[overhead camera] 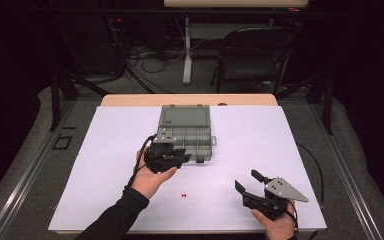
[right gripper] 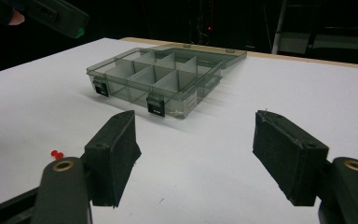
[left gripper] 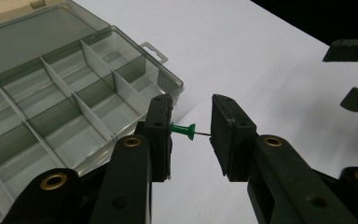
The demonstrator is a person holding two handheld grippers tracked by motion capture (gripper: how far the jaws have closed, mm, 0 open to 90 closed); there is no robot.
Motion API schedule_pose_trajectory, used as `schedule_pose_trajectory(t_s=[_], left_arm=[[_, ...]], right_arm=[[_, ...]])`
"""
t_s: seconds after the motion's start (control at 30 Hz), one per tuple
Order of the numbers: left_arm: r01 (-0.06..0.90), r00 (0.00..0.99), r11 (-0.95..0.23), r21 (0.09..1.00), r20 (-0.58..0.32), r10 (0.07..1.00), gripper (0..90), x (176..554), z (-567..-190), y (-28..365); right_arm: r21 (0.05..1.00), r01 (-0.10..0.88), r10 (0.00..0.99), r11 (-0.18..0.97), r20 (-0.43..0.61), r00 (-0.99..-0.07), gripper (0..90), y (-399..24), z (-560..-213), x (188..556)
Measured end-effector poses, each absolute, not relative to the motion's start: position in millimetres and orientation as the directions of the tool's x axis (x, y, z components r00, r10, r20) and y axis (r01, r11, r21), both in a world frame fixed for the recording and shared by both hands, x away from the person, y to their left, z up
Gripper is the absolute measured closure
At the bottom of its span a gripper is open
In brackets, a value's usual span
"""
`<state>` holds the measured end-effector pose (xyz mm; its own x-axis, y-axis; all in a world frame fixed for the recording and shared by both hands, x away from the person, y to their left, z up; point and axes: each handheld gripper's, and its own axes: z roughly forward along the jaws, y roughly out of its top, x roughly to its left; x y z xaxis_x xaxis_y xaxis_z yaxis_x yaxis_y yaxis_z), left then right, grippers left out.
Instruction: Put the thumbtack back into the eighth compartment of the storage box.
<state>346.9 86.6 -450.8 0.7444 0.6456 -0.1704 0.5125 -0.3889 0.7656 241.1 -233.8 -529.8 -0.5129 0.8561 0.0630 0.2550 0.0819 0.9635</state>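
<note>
Right now the left gripper holds a green pushpin crosswise between its jaws: the head sits against one pad and the thin pin reaches to the other, so the jaws stand partly closed with only the pin's two ends pinched. It hangs just off the near corner of the open grey organizer box, which lies toward the far edge of the white tabletop, lid folded back and dividers showing bare compartments (nothing visible in them). A red pushpin lies on the tabletop nearer the front edge, between the two hands. The right gripper rests near the front right corner, jaws wide apart and holding nothing.

The grip looks like the weak point. Held end to end, the green pushpin could pivot or pop out if the jaws ease even slightly, or if the hand jolts on its way over the box wall. Dropped from there, it might bounce off a divider into the wrong compartment or land on the tabletop beside the box. Squeezing harder risks driving the point into the pad, so the pin may cling when released.
</note>
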Motion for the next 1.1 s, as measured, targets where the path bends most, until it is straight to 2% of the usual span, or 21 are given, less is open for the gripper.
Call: schedule_pose_trajectory(t_s=[0.43,1.1], left_arm=[[0.532,0.729,-0.401,0.746,-0.164,0.664,69.0,372,-437,70],[0.594,0.683,-0.411,0.692,-0.163,0.712,69.0,409,-456,38]], right_arm=[[0.962,0.262,0.855,0.079,0.070,-0.514,29.7,-233,-531,242],[0.959,0.272,0.855,0.072,0.081,-0.512,30.2,-235,-530,242]])
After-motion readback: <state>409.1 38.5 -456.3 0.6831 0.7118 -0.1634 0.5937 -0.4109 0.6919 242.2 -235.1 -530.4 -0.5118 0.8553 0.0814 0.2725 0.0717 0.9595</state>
